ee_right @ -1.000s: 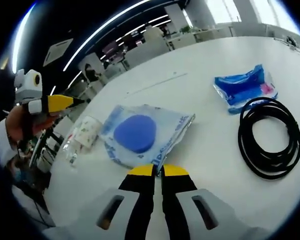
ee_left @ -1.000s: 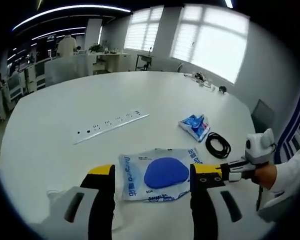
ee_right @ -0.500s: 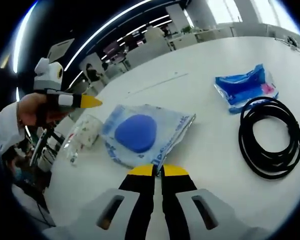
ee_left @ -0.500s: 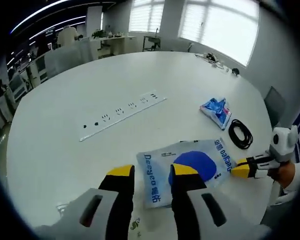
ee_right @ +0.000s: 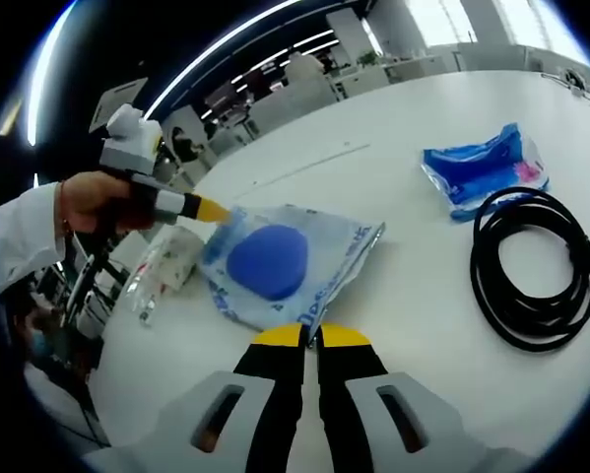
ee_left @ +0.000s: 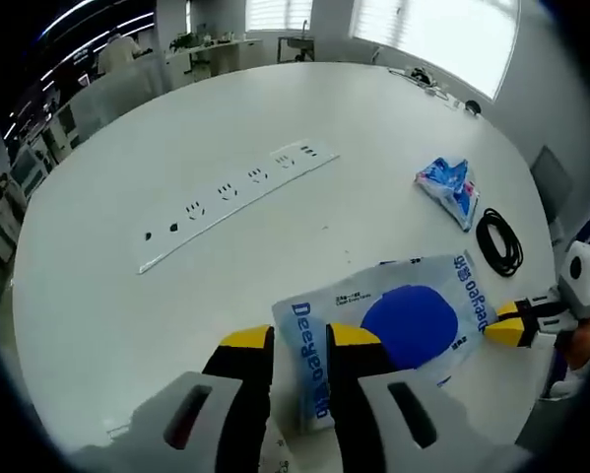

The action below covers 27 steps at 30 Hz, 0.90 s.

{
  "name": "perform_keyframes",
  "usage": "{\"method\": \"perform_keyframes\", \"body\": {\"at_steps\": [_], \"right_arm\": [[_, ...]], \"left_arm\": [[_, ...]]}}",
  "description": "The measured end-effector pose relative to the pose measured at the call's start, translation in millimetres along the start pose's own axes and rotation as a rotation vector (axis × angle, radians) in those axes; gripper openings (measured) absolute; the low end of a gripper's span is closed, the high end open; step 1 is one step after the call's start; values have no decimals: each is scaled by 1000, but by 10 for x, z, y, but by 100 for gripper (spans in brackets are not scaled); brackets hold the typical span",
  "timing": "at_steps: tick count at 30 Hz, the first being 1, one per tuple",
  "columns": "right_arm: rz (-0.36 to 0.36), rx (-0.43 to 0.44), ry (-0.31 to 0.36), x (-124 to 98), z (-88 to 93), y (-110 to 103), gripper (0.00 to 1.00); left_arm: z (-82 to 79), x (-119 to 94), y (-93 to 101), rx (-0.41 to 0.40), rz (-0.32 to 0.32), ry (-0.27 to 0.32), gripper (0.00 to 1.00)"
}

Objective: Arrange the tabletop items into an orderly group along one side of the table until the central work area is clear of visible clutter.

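- Pinching the near edge of the mask packet [ee_right: 285, 271] with the right gripper [ee_right: 310, 336], fingers closed on its clear rim, probably to anchor or drag it toward one side of the bench [ee_left: 107, 197].
- Closing in on the packet's opposite corner with the left gripper [ee_left: 296, 338], fingers narrowly apart at the edge; gripping or not, cannot tell.
- Lying near the bench edge: black cable coil [ee_right: 531, 271] touching the blue wrapper pack [ee_right: 482, 168], small clear pouch [ee_right: 162, 264] just beside the packet.
- Resting well apart toward the middle: white power strip [ee_left: 237, 192], likely next for tidying.
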State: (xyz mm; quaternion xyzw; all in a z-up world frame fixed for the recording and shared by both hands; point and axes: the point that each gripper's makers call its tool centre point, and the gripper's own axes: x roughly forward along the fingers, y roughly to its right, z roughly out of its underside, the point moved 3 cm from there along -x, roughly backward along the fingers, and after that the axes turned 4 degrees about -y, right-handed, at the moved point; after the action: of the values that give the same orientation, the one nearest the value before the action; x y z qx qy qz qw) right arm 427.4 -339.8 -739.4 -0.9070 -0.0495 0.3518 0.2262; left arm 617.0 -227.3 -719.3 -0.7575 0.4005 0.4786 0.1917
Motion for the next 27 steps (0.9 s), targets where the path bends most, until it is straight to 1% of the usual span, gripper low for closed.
{"method": "perform_keyframes", "body": {"at_steps": [2,4,5,6,7,13,15,18,21,23,25,27], "right_arm": [[-1,-1,-1,2,2,1,1],[-3,-2,0,1,2,3,1],[-3,-2,-1,2,3,4,1],[-6,-2,-1,3,3,7,1],[-6,-4,-3,3,1,8,1],[-10,-23,-12,-9,-17,-3,0],[-12,-20,-8,-39,-50,3,0],[-8,-39,-4,-65,-96,29,0],[-5,-37,-2,-89,-138,61,0],[-4,-38,9,-111,-189,71,0],[-3,-47,13,-126,-238,71,0],[0,-69,22,-140,-300,68,0]], "left_arm": [[-1,14,17,5,8,0,12],[38,32,-1,32,-8,-26,3],[68,29,-18,49,-22,-47,2],[49,31,2,35,-9,-32,1],[49,30,17,24,1,-32,0],[49,5,22,20,-8,-34,0],[79,-17,38,14,-7,-32,0],[95,-51,50,-11,0,-20,0],[98,-84,71,-22,6,-10,0],[88,-118,79,-25,5,2,0],[62,-149,78,-46,10,16,0],[40,-187,79,-46,8,27,0]]}}
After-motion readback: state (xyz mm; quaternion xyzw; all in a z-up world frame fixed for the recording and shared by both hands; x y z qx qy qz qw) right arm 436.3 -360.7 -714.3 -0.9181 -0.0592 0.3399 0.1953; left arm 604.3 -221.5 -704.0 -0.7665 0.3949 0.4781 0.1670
